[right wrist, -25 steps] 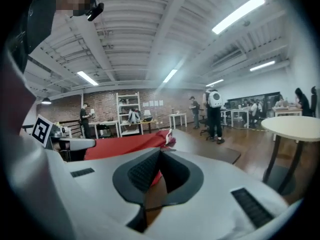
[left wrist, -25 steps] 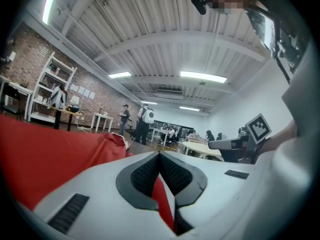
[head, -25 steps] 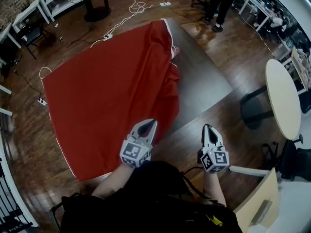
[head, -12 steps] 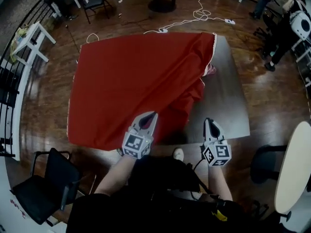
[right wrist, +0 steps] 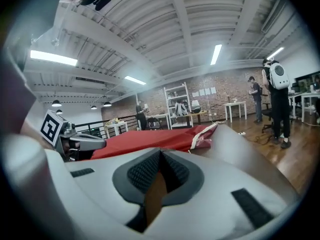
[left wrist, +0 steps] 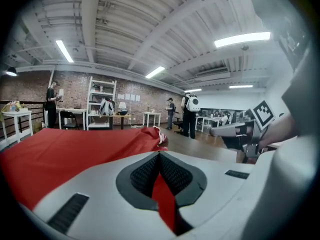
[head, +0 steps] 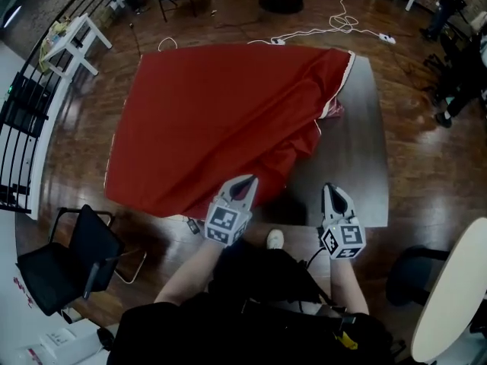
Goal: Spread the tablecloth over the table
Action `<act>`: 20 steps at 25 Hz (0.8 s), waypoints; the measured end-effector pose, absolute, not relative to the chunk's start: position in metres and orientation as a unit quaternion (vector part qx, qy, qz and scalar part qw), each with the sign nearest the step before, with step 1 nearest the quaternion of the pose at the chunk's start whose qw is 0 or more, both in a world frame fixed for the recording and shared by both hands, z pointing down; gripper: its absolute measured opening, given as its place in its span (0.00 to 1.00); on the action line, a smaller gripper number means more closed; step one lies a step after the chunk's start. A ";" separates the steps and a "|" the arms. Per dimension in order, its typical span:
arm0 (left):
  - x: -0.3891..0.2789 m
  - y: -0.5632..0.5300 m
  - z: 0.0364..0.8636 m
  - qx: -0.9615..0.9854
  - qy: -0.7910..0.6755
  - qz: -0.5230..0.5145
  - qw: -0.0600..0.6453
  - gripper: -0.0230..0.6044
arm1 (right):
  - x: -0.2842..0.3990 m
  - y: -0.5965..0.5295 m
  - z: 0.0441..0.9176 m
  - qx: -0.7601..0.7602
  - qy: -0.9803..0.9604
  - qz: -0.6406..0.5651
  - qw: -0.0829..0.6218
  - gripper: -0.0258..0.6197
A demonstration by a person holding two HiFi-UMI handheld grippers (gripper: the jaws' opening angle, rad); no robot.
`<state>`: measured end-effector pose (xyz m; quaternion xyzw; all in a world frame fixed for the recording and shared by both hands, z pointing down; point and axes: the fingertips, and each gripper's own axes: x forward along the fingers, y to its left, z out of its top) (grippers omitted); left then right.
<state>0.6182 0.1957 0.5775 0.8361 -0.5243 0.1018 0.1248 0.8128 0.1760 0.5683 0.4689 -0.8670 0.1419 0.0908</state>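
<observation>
The red tablecloth (head: pixel 213 120) covers the left and middle of the dark table (head: pixel 358 158), and its right edge lies bunched in a fold with a white hem (head: pixel 335 90). A strip along the table's right side is bare. My left gripper (head: pixel 245 181) is shut, with its tip over the cloth's near folded edge; I see no cloth pinched in it. My right gripper (head: pixel 332 190) is shut and empty over the bare near-right part of the table. The left gripper view shows its shut jaws (left wrist: pixel 159 154) above the red cloth (left wrist: pixel 60 149). From the right gripper (right wrist: pixel 160 153) the cloth (right wrist: pixel 155 138) lies ahead to the left.
A black chair (head: pixel 68 261) stands near the table's near-left corner. A round white table (head: pixel 456 295) is at the near right. A black railing (head: pixel 23 120) runs along the left. White cables (head: pixel 342 17) lie on the wooden floor beyond the table. People stand at the far right (head: pixel 456 82).
The view has swung round, so the table now lies square ahead. Both shut grippers have shifted along its near edge. The cloth lies as before.
</observation>
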 end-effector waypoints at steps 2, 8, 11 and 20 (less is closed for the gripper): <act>0.637 0.196 0.605 0.837 -0.507 0.140 0.147 0.17 | 0.814 0.178 0.576 0.465 -0.867 0.151 0.098 0.05; 0.685 0.189 0.678 0.837 -0.447 0.289 0.125 0.41 | 0.809 0.185 0.598 0.457 -0.862 0.175 0.130 0.05; 0.681 0.187 0.711 0.825 -0.431 0.340 0.132 0.44 | 0.803 0.189 0.601 0.461 -0.857 0.185 0.137 0.05; 0.613 0.161 0.665 0.863 -0.405 0.195 0.230 0.05 | 0.774 0.175 0.619 0.494 -0.828 0.218 0.149 0.05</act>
